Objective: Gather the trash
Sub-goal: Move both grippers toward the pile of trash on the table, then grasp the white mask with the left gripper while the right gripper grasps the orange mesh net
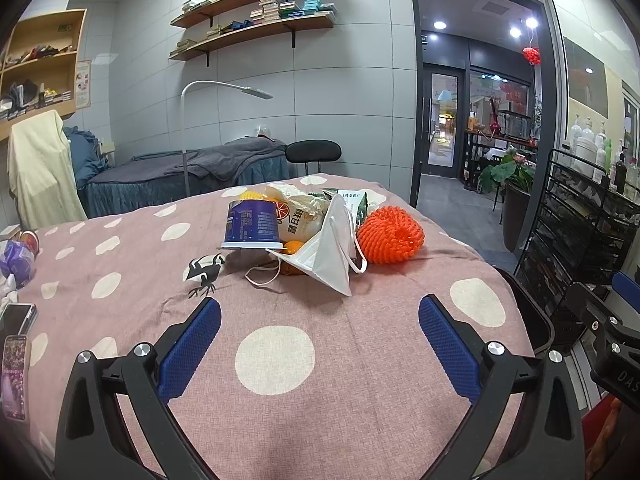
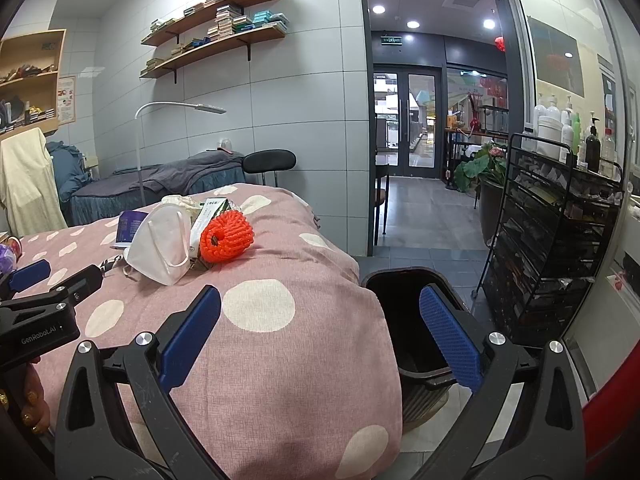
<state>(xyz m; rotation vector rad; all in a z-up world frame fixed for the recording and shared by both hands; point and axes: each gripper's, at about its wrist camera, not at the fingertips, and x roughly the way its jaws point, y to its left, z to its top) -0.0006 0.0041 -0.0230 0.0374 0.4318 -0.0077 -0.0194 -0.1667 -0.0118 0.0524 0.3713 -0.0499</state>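
Observation:
A pile of trash lies on the pink polka-dot bed cover (image 1: 280, 360): an upside-down blue cup (image 1: 251, 225), a white face mask (image 1: 326, 256), an orange foam fruit net (image 1: 390, 240), snack wrappers (image 1: 298, 210) and orange peel (image 1: 293, 247). My left gripper (image 1: 319, 308) is open and empty, a little short of the pile. My right gripper (image 2: 319, 300) is open and empty over the bed's right edge, with the black bin (image 2: 404, 320) just beyond. The mask (image 2: 162, 246) and net (image 2: 226, 238) lie to its far left. The left gripper (image 2: 44, 280) also shows there.
Two phones (image 1: 16, 356) and a purple bag (image 1: 14, 260) lie at the bed's left edge. A black wire rack (image 2: 552, 264) with bottles stands right of the bin. A massage bed (image 1: 180, 172), floor lamp (image 1: 184, 128) and black chair (image 1: 314, 152) stand behind.

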